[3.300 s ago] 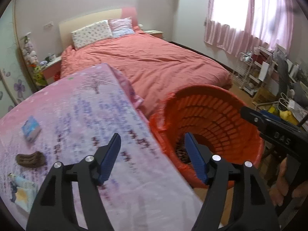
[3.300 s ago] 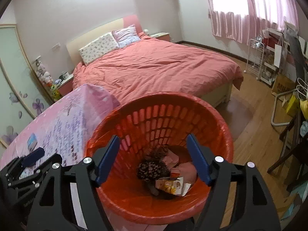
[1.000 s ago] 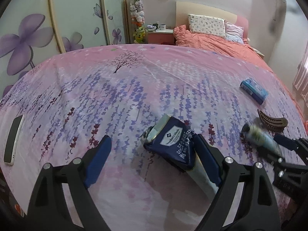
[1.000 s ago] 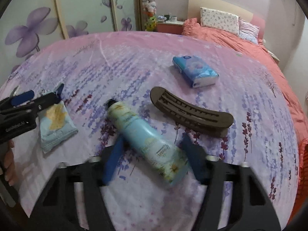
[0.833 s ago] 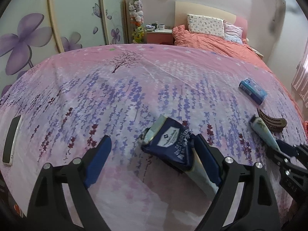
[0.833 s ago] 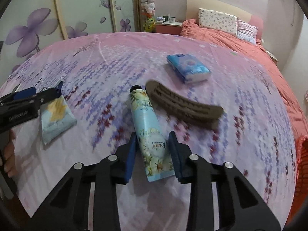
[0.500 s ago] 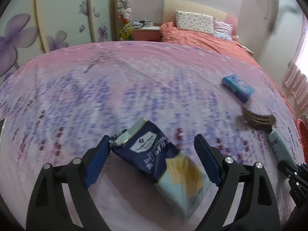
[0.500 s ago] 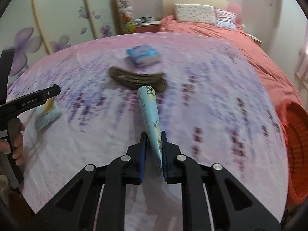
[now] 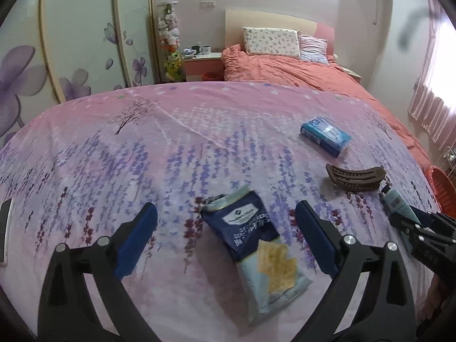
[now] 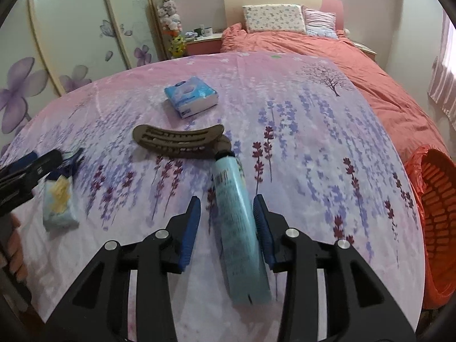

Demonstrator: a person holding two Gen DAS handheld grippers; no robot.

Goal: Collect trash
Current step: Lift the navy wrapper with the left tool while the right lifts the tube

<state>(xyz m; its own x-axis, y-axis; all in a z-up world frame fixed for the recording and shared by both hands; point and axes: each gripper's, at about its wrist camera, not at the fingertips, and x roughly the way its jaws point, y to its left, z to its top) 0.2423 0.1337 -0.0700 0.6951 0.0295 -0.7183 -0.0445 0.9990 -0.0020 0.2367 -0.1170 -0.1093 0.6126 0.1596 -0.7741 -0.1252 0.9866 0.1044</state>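
Observation:
A blue cracker bag (image 9: pixel 253 253) lies flat on the pink floral tablecloth (image 9: pixel 171 148), between the fingers of my open left gripper (image 9: pixel 225 239); the bag also shows in the right wrist view (image 10: pixel 58 199). A light-blue cream tube (image 10: pixel 238 222) lies on the cloth between the fingers of my right gripper (image 10: pixel 226 228), which stands partly open with gaps at both sides. The tube's cap touches a brown hair clip (image 10: pixel 179 139). The red trash basket (image 10: pixel 436 211) stands beyond the table's right edge.
A blue tissue pack (image 10: pixel 191 95) lies farther back on the table, also seen in the left wrist view (image 9: pixel 325 136). A phone (image 9: pixel 5 228) lies at the table's left edge. A bed with a coral cover (image 10: pixel 327 48) stands behind.
My right gripper was shut on the tube and has opened; the tube now lies on the cloth. My left gripper has shifted so the cracker bag sits centred between its fingers.

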